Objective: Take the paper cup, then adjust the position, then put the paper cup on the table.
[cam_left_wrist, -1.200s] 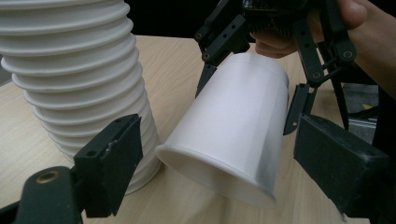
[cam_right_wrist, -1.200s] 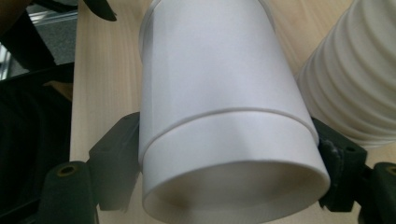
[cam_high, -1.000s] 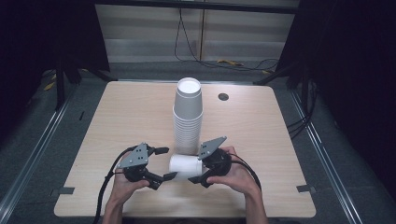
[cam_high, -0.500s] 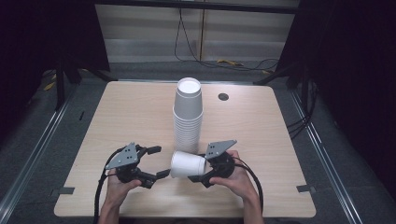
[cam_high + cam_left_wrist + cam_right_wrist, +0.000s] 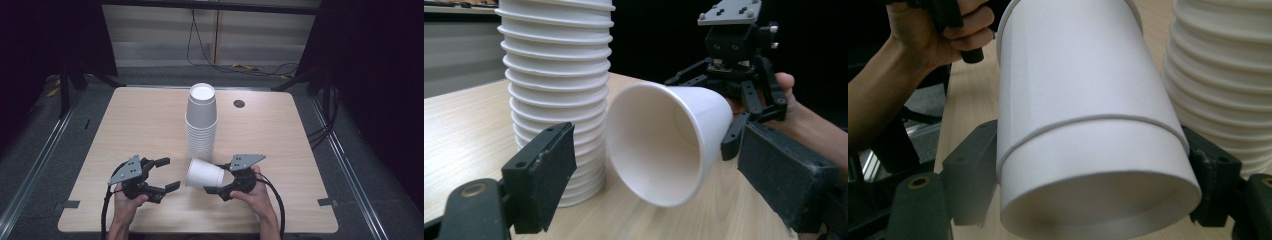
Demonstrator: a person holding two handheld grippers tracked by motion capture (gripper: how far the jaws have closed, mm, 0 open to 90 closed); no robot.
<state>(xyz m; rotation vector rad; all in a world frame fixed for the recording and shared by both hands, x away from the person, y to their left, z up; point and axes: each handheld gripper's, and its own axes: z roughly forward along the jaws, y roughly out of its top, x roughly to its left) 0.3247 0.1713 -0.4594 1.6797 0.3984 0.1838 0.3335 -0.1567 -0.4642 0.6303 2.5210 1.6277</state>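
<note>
**One paper cup clamped on its side below the stack**

The single paper cup (image 5: 202, 173) lies tipped over, just off the table (image 5: 130, 125), at 6 o'clock from the tall stack of paper cups (image 5: 201, 125) at the table's middle. Its mouth faces 9 o'clock. In the left gripper view the inside is bare white, with nothing in it. The topmost cup of the stack stands mouth up and likewise looks empty. In that view the cup's rim comes close beside the stack's lower cups; I cannot tell whether they touch.

The right gripper (image 5: 215, 179) sits at 3 o'clock from the cup. Its jaws are clenched on the narrow base end, one pad on each side, as the right gripper view shows. The left gripper (image 5: 168, 173) sits at 9 o'clock from the cup. Its jaws are spread wide, grasp nothing, and face the cup's open mouth across a gap. A small dark round spot (image 5: 239, 103) marks the table at 2 o'clock from the stack.

A second ago the cup lay closer under the foot of the stack, with the left gripper's jaws right at its mouth. Since then the right gripper has carried the cup a little toward 3 o'clock. The left gripper has eased back toward 9 o'clock, which has opened the gap between them. The stack has not moved.
</note>
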